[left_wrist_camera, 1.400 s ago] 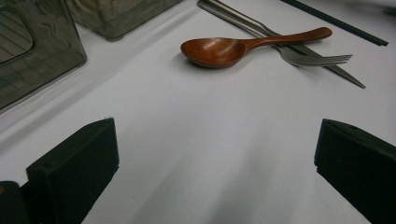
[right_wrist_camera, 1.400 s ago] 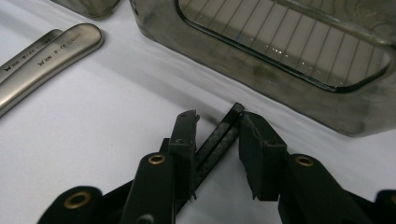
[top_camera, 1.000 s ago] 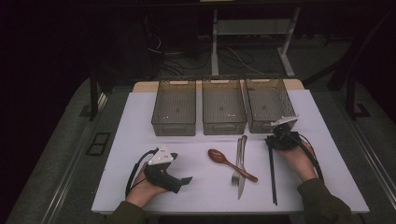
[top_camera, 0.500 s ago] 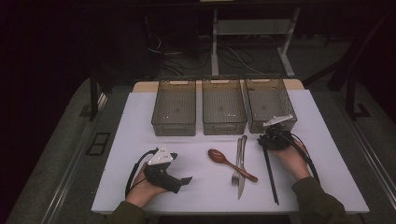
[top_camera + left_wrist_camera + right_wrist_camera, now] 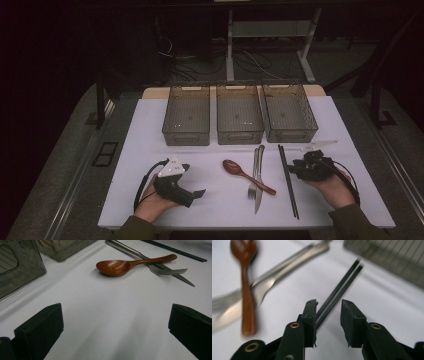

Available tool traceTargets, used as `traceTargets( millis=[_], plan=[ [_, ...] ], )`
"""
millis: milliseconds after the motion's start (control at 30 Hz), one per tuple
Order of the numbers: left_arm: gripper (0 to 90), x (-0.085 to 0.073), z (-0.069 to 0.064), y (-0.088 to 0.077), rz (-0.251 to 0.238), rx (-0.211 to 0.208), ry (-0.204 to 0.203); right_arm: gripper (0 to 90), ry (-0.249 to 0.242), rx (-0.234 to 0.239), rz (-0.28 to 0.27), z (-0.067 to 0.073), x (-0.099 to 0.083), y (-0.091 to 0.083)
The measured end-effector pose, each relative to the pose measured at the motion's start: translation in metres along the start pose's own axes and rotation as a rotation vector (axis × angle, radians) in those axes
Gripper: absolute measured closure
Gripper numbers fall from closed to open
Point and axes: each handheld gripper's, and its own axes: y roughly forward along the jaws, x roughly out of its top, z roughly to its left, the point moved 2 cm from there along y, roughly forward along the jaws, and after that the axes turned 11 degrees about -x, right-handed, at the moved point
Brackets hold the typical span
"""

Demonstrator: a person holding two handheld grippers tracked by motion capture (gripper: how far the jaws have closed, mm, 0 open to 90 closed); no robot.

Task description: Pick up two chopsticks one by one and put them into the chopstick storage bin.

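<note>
In the high view the black chopsticks (image 5: 288,180) lie just left of the right gripper (image 5: 300,168), running near to far on the white table (image 5: 150,130); in the right gripper view its jaws, just closing, stand apart above them, unclamped.

Overhead table view; close tool views

The room is dark; the white table (image 5: 150,130) stands on grey floor (image 5: 65,165), with cables (image 5: 200,65) and a metal frame (image 5: 270,30) behind
</note>
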Motion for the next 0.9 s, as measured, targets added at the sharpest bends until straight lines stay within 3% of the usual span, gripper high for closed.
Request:
traceTargets(
  millis=[367, 600, 900],
  plan=[
    [0.0, 0.0, -0.001, 0.0, -0.001, 0.001, -0.004, 72.2, -0.017, 0.066, 0.018, 0.021, -0.039, -0.02],
    [0.0, 0.0, -0.001, 0.0, -0.001, 0.001, -0.005, 75.0, -0.05, 0.085, 0.045, 0.032, -0.048, -0.021],
    [0.0, 0.0, -0.001, 0.0, -0.001, 0.0, -0.006, 76.6, -0.068, 0.079, 0.078, 0.034, -0.05, -0.018]
  ],
)
